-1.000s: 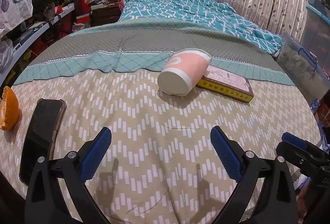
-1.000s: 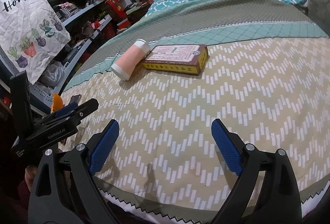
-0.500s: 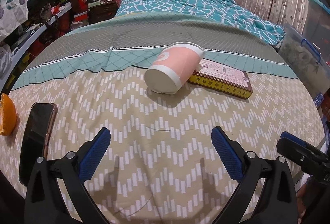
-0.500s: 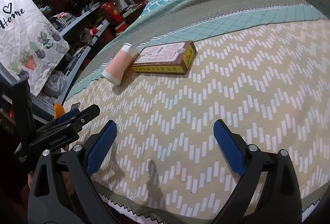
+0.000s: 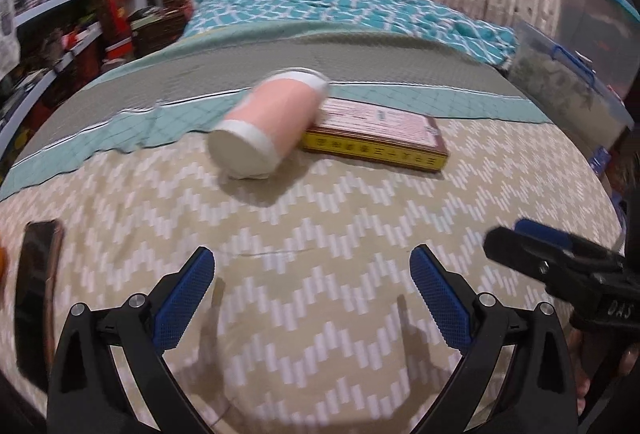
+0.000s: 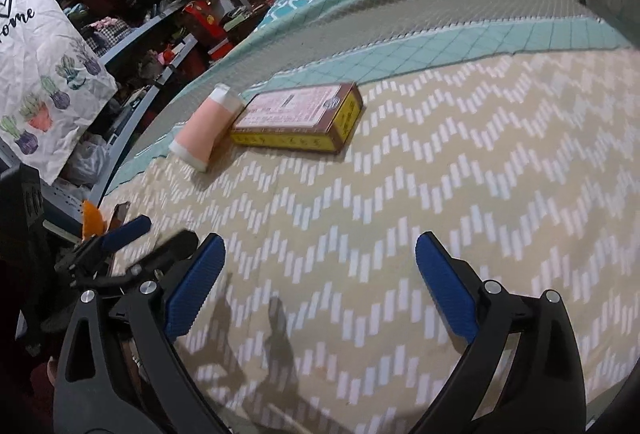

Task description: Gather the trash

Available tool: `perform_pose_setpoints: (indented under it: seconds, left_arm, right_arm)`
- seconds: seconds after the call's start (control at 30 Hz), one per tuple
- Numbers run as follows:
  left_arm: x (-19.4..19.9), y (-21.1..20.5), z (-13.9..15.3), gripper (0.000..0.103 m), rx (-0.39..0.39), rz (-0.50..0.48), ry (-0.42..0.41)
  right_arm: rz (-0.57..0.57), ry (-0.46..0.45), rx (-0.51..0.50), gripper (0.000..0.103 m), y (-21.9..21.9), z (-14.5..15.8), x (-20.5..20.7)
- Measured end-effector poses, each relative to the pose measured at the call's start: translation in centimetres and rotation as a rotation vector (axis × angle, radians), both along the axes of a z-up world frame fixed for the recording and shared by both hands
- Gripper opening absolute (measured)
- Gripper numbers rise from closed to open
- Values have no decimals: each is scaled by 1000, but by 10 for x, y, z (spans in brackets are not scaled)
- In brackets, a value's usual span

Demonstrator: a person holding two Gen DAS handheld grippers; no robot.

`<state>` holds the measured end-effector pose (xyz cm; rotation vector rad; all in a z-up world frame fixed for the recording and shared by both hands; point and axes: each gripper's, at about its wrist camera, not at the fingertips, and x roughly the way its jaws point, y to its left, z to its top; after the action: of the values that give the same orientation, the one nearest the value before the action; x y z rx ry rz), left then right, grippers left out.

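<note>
Since the earlier frame, left gripper (image 5: 312, 276) is advancing, jaws wide apart and empty, toward paper cup (image 5: 264, 128), lying mid-bed against box (image 5: 376, 136); right gripper (image 6: 318, 266) is hovering, likewise spread. Straddling the cup's sides looks best.

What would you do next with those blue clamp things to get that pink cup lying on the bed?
Probably ease the left gripper forward toward the pink cup. Its jaws are wide open and empty, and the cup lies on its side ahead, leaning against the yellow box, with bare bedspread between. The right gripper is open too, but farther off.
</note>
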<state>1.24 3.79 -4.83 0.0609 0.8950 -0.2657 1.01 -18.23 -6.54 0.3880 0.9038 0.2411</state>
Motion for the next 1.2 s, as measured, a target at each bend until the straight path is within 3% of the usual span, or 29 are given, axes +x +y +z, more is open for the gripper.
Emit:
perform_pose_setpoints:
  seconds: [0.23, 0.5, 0.8, 1.2]
  left_arm:
    - [17, 4, -10, 94, -13, 8, 7]
    - [28, 15, -23, 94, -18, 91, 54]
    - [28, 4, -27, 95, 75, 86, 71]
    - [11, 6, -27, 95, 74, 119, 117]
  right_arm:
    - [-12, 9, -22, 89, 4, -4, 13]
    - [-11, 5, -36, 98, 14, -6, 19]
    - [-25, -5, -15, 100, 17, -6, 23]
    - [-21, -11, -7, 100, 13, -7, 23]
